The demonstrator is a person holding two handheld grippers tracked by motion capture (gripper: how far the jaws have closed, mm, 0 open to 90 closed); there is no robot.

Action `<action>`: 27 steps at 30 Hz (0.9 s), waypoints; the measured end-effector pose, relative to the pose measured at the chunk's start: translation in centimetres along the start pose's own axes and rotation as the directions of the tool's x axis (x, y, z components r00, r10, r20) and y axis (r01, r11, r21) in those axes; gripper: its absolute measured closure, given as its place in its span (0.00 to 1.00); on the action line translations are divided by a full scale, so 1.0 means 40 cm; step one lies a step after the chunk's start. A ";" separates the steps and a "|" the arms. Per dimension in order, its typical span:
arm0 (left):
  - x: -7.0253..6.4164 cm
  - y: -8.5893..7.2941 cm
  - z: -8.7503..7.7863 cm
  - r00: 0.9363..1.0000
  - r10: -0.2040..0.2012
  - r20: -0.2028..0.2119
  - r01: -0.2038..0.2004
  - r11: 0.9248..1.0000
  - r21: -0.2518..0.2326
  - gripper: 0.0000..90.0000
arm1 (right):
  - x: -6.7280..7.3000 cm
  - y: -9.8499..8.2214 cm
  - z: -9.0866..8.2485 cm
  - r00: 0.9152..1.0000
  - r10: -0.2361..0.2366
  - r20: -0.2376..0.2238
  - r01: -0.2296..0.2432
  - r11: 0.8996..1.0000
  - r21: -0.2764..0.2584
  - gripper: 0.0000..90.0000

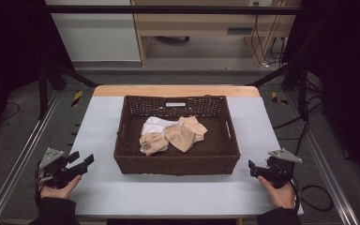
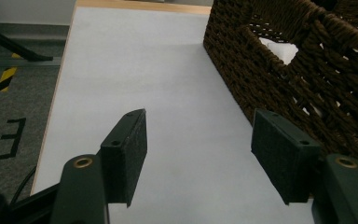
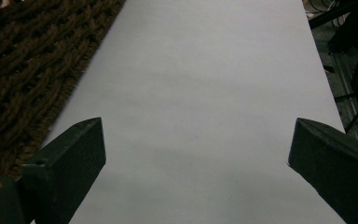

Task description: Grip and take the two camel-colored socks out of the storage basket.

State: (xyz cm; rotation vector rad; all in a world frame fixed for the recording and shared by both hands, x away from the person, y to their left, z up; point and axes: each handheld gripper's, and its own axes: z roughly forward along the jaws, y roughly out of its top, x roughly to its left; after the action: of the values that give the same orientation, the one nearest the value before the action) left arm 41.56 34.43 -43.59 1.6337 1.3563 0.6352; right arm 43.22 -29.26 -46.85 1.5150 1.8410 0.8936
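**Ana:** Closest to the high camera, what do I find?

**Ben:** Two hands on the near table edge, each holding a gripper. At about 8 o'clock from the table's centre sits the left gripper (image 1: 85,161), its black jaws spread wide apart with nothing between them. At about 4 o'clock sits the right gripper (image 1: 251,168); its own view shows the jaws equally wide, with bare white table cover (image 3: 200,93) between them.

**Ana:** And the things being worked on?

**Ben:** A dark brown wicker basket (image 1: 176,165) stands at the centre of the table. Inside, toward its 12 o'clock wall, lies a small pile of cloths (image 1: 172,133), beige pieces overlapping a white one.

**Ana:** Does either gripper touch the basket?

**Ben:** No. Both rest well apart from it. In the left gripper view the woven wall (image 2: 307,70) rises at 2 o'clock, just beyond one jaw.
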 end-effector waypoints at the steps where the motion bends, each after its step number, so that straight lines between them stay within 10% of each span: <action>1: -0.002 0.003 0.000 1.000 0.002 -0.004 -0.002 1.000 -0.003 0.40 | 0.000 0.000 0.000 1.000 0.000 0.000 0.000 1.000 0.000 0.05; 27: -0.070 0.138 -0.005 1.000 -0.004 0.010 0.006 0.993 -0.118 0.42 | 0.005 0.006 -0.007 1.000 -0.002 0.021 0.002 1.000 -0.015 0.04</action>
State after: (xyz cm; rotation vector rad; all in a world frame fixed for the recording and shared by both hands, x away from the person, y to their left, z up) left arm 43.37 31.83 -38.29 1.5361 1.2910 0.6912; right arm 43.10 -29.07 -46.51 1.5074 1.8170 0.8859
